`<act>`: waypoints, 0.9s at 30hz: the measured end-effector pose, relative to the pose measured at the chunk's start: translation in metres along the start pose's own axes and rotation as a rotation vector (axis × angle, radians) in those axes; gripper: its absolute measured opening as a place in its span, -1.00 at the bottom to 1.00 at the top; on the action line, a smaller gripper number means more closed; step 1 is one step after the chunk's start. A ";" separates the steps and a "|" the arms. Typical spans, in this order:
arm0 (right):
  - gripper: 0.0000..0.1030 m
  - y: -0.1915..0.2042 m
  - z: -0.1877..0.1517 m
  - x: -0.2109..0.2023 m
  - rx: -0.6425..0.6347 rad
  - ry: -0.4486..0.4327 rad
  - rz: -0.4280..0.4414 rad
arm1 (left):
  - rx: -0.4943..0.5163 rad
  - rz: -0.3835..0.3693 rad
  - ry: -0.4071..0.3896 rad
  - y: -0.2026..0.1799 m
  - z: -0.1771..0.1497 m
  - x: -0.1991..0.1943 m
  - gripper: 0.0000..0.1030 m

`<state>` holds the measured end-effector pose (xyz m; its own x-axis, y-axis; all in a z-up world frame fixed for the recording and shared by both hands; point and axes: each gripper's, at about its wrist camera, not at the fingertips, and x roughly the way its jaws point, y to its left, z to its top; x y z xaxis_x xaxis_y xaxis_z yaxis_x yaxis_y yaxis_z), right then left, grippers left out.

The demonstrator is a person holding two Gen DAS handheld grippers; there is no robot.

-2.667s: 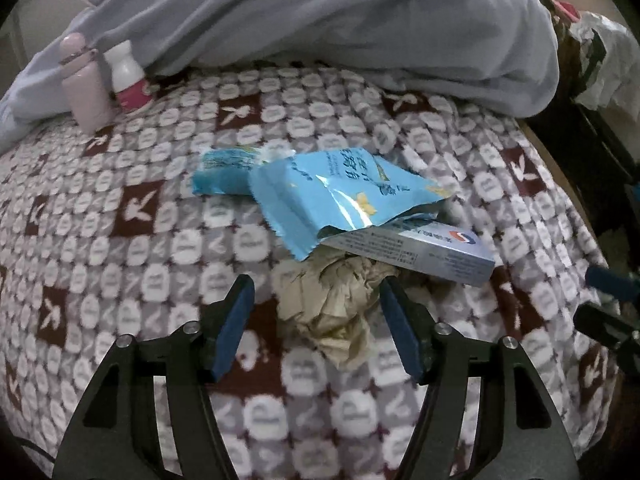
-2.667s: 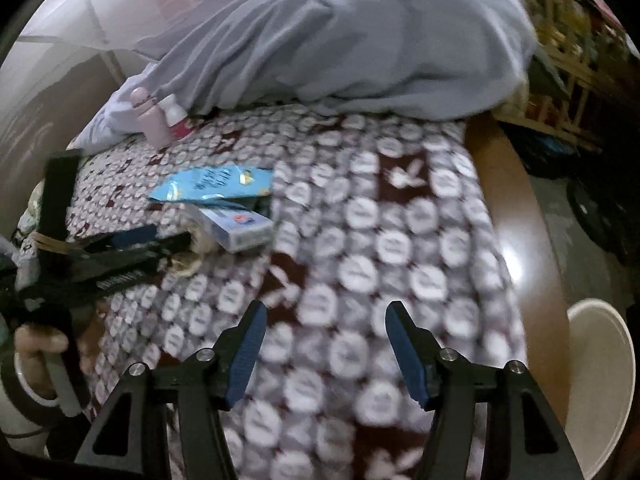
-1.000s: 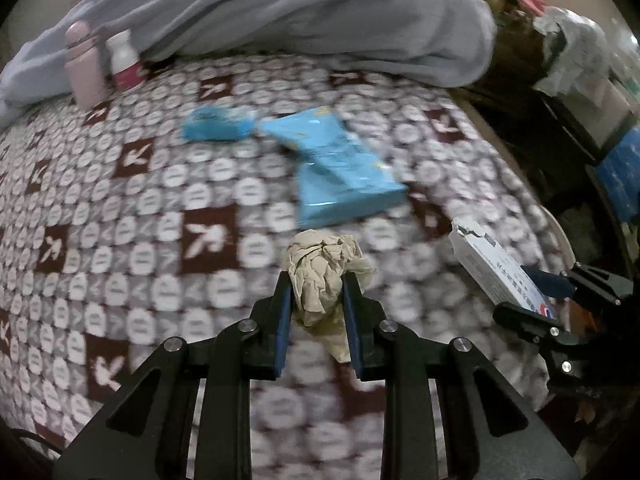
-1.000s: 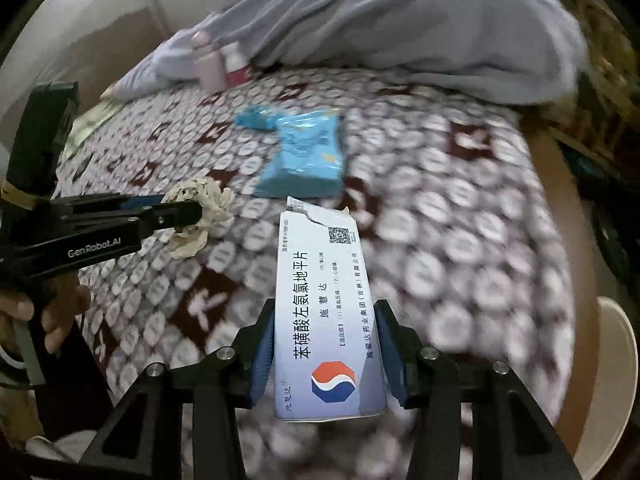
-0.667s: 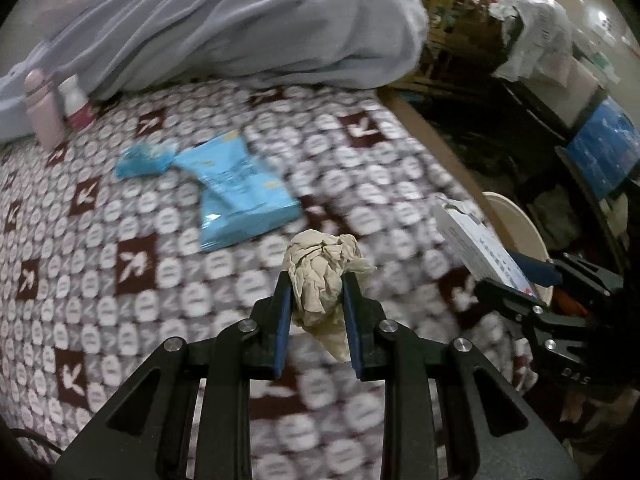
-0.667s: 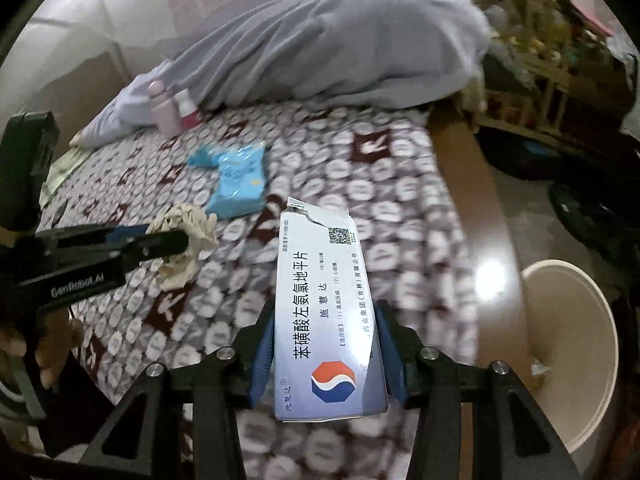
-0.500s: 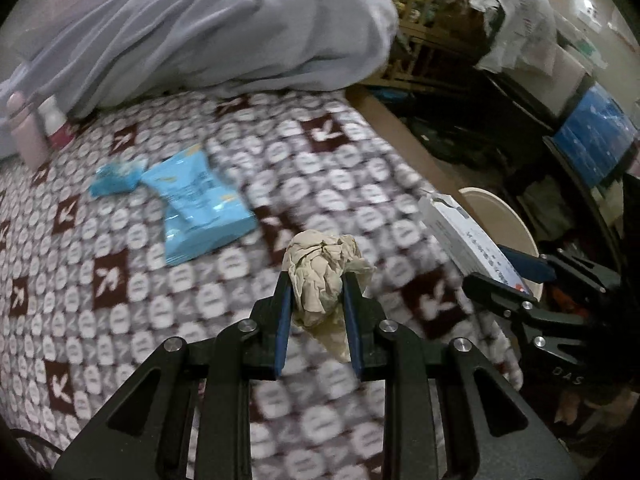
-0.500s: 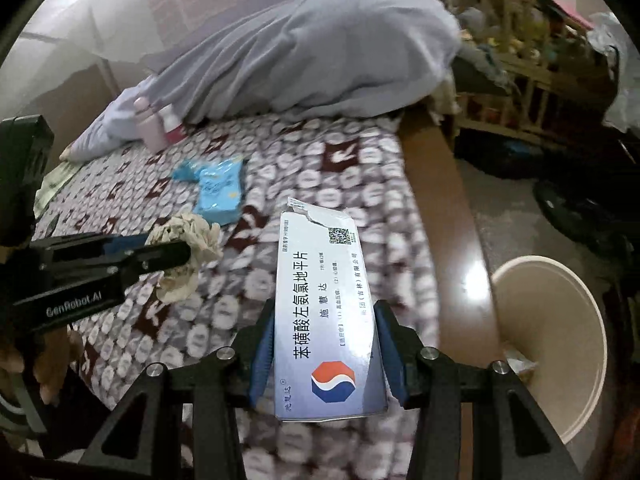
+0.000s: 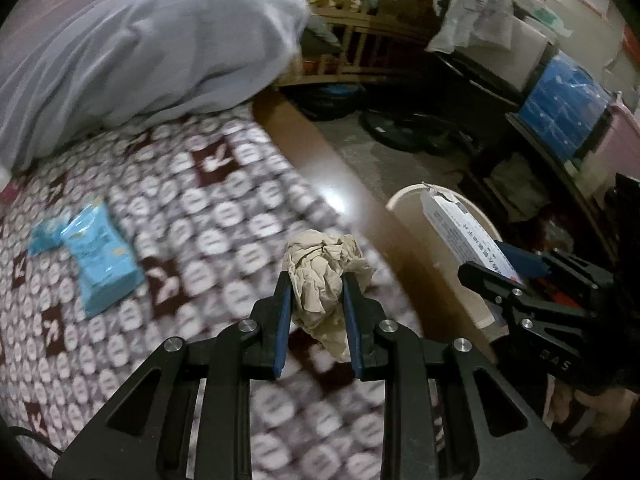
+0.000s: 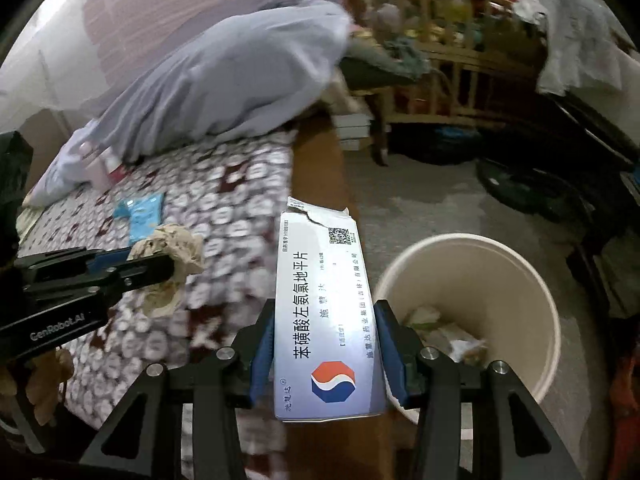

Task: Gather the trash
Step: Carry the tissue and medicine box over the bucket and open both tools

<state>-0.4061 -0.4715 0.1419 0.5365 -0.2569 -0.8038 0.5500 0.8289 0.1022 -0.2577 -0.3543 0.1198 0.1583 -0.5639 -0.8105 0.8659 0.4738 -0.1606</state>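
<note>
- Both grippers have travelled since a second ago from above the patterned blanket (image 9: 224, 216) to the bed's edge, and the beige bin (image 10: 516, 272) is now close.
- One left gripper (image 9: 316, 308), tilted downward, is clamped on one crumpled paper ball (image 9: 320, 272).
- One right gripper (image 10: 324, 344), also tilted downward, squeezes one white medicine box (image 10: 324, 300), just beside the bin (some trash lies inside).
- Two blue wrappers (image 9: 100, 256) lie on the blanket.
- Farther back, one grey duvet (image 9: 160, 48).
</note>
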 end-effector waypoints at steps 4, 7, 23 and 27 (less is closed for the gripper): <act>-0.11 -0.026 -0.002 -0.002 0.047 0.007 -0.033 | 0.023 -0.027 0.009 -0.019 0.009 0.011 -0.58; -0.11 -0.047 -0.005 -0.004 0.083 0.011 -0.059 | 0.037 -0.046 0.014 -0.033 0.016 0.020 -0.58; -0.11 -0.105 -0.018 0.003 0.198 0.048 -0.128 | 0.089 -0.141 0.057 -0.088 0.036 0.064 -0.57; -0.11 -0.112 -0.020 0.006 0.213 0.055 -0.138 | 0.092 -0.158 0.066 -0.095 0.038 0.073 -0.57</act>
<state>-0.4776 -0.5556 0.1141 0.4146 -0.3281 -0.8488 0.7410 0.6632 0.1056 -0.3102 -0.4658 0.0967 -0.0114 -0.5793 -0.8150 0.9178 0.3175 -0.2385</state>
